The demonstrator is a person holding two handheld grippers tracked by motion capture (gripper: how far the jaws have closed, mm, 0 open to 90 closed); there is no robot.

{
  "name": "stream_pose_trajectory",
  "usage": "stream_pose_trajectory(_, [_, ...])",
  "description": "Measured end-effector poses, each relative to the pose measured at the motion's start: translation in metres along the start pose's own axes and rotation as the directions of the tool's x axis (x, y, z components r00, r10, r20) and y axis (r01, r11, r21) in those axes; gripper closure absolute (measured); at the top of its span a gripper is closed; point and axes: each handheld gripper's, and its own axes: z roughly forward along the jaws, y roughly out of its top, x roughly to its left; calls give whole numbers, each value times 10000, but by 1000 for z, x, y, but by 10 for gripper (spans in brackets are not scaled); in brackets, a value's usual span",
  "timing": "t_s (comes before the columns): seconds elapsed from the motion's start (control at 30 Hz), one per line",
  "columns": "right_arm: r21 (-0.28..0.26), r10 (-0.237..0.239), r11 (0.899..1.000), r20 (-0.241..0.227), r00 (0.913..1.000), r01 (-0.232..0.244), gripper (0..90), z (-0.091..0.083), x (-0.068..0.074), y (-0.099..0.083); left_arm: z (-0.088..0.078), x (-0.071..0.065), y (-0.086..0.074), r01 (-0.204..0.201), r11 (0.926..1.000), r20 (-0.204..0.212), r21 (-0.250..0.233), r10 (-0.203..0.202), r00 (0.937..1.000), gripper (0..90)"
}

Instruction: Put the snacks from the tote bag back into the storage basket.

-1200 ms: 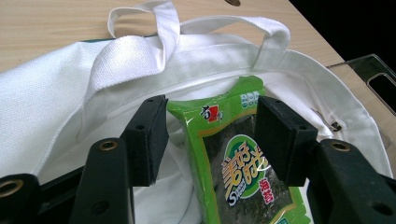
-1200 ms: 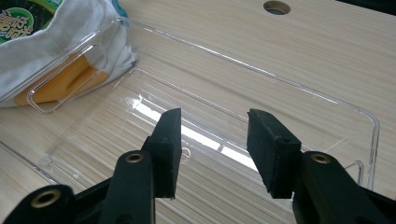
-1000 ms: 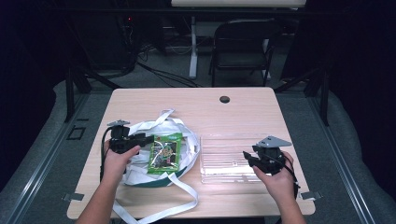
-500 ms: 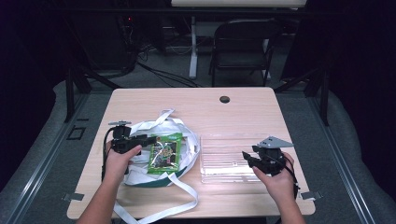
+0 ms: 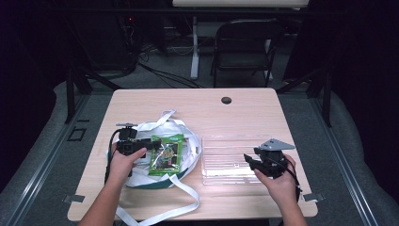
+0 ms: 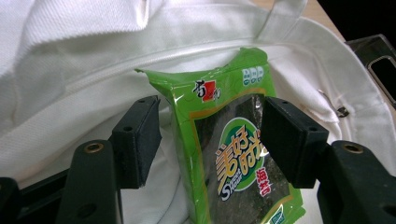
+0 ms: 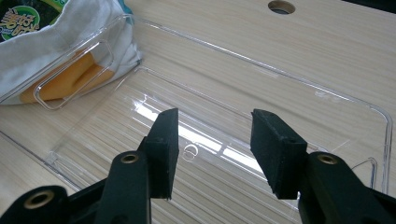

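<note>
A green seaweed snack packet (image 5: 165,157) (image 6: 224,140) lies in the mouth of a white cloth bag (image 5: 141,176) (image 6: 70,70) at the table's left. My left gripper (image 5: 149,143) (image 6: 210,107) points at it from the left. Its jaws have just been opening and stand open on either side of the packet's top, the left pad clear of it. On the right, my right gripper (image 5: 248,160) (image 7: 215,121) hovers open over a clear plastic tray (image 5: 226,155) (image 7: 303,93), with nothing between its jaws, which have widened slightly.
The bag's long white straps (image 5: 183,188) trail toward the table's front edge. Something orange (image 7: 60,84) shows inside the bag through the tray's handle. A cable hole (image 5: 226,100) sits at the far middle of the table. A folding chair (image 5: 244,42) stands beyond it.
Both hands stay almost where they were. The packet lies in the same spot in the bag, and the tray has not shifted.
</note>
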Motion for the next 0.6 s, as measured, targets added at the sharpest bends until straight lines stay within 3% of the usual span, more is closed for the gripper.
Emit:
stream_pose_trajectory(0.13, [-33,23,10000,2,10000,-23,521,0,0,-1,5,-1,-1,-121,9996,-45,239,122,9999,379])
stream_pose_trajectory(0.6, [62,-18,10000,4,10000,18,520,0,1,-2,22,2,-7,144,9969,173,780,-158,9997,392])
